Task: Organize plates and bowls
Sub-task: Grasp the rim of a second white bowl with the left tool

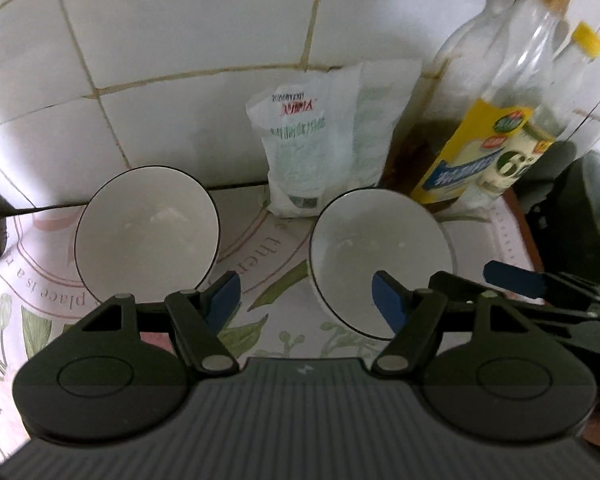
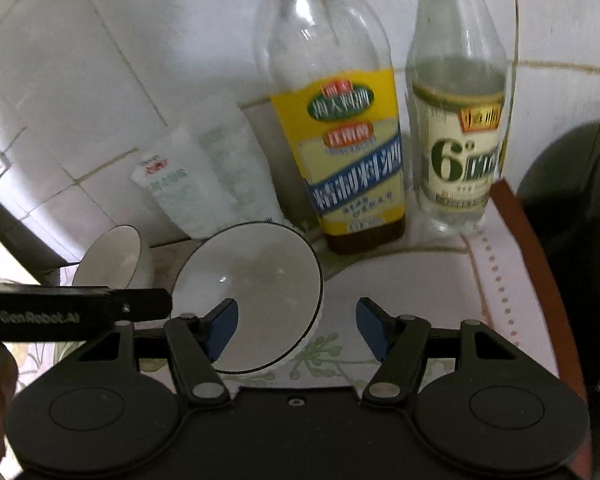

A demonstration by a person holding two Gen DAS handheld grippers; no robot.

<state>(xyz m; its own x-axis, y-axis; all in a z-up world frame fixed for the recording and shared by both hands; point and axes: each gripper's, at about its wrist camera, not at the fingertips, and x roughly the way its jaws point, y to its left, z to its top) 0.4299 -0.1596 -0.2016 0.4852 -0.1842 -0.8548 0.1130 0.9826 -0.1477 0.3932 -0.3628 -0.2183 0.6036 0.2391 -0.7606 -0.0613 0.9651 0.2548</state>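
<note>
Standing on a surface covered with a flowered cloth are two white bowls with dark rims, well apart. The cloth carries curved pink writing, of which "place is a" and "then" can be read. The left gripper hovers with its blue-padded fingers spread and empty; the left bowl lies beyond its left finger, the right bowl behind its right finger. The right gripper is also released, grasping nothing, with the right bowl behind its left finger. The left gripper's black side reads "GenRobot.AI". Against the tiled wall leans a white bag with red and green print too blurred to read. Beside it stand a bottle with a yellow and blue label in Chinese characters, and a clear bottle whose label shows a large green "6".
</note>
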